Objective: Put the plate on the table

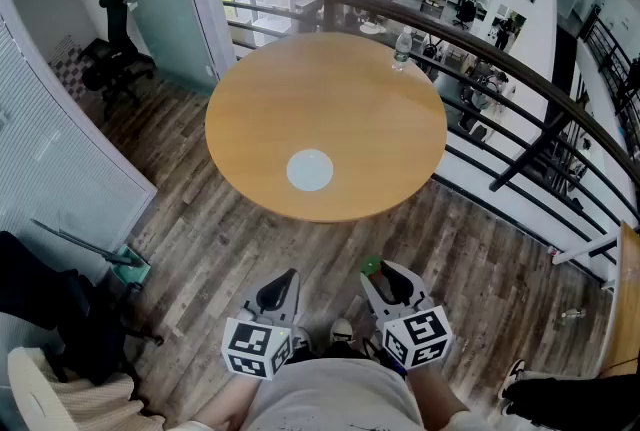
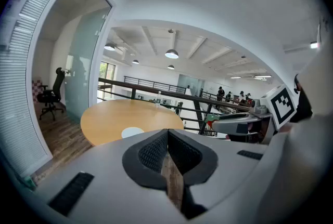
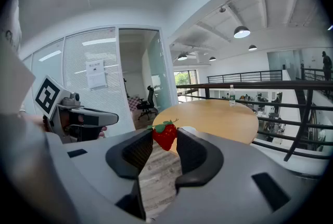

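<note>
A small white plate (image 1: pixel 309 170) lies on the round wooden table (image 1: pixel 330 89), near its front edge. Both grippers hang low over the floor, short of the table. My left gripper (image 1: pixel 283 281) is shut, its tips touching with nothing between them. My right gripper (image 1: pixel 385 271) is shut on a red strawberry (image 3: pixel 165 135) with a green cap, pinched at the pad tips. The plate (image 2: pixel 132 132) also shows in the left gripper view, just beyond the left gripper (image 2: pixel 167 134). In the right gripper view the table (image 3: pixel 218 116) lies ahead of the right gripper (image 3: pixel 164 139).
A water bottle (image 1: pixel 401 49) stands at the table's far right edge. A dark railing (image 1: pixel 500 69) curves behind and to the right of the table. An office chair (image 1: pixel 115 54) stands at the far left by a glass wall. A teal dustpan (image 1: pixel 130 269) lies on the plank floor at left.
</note>
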The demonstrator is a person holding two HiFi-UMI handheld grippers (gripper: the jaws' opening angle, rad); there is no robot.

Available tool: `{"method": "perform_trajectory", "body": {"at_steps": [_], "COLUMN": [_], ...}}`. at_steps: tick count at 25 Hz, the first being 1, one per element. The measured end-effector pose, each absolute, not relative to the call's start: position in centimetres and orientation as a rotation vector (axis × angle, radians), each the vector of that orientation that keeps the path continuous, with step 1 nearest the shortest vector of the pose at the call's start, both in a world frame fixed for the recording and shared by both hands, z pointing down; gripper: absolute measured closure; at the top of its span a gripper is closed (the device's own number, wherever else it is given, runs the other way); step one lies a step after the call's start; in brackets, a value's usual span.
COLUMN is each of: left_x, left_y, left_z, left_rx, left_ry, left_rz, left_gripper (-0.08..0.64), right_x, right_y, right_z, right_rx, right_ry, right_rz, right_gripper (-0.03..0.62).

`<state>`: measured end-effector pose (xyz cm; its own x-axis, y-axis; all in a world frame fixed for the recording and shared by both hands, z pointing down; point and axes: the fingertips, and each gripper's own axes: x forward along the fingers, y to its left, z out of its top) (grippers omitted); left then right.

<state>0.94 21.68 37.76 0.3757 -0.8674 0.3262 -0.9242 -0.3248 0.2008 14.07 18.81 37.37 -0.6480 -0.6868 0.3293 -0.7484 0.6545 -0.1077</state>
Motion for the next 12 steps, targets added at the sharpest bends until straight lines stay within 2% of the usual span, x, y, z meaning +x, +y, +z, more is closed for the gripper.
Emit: {"method": "perform_trajectory", "body": {"at_steps": [12], "left_x": [0.64], "left_y": [21.36], "left_z": [37.77], "left_rx": [2.286], "left_ry": [-1.576], "left_rz": [0.231], "left_gripper": [0.537], "right_x": [13.37], "right_y": [18.48], "right_z": [37.0], "right_rx": [1.131], "right_ry": [-2.647], "right_rz": [0.325], "right_gripper": [0.437]}}
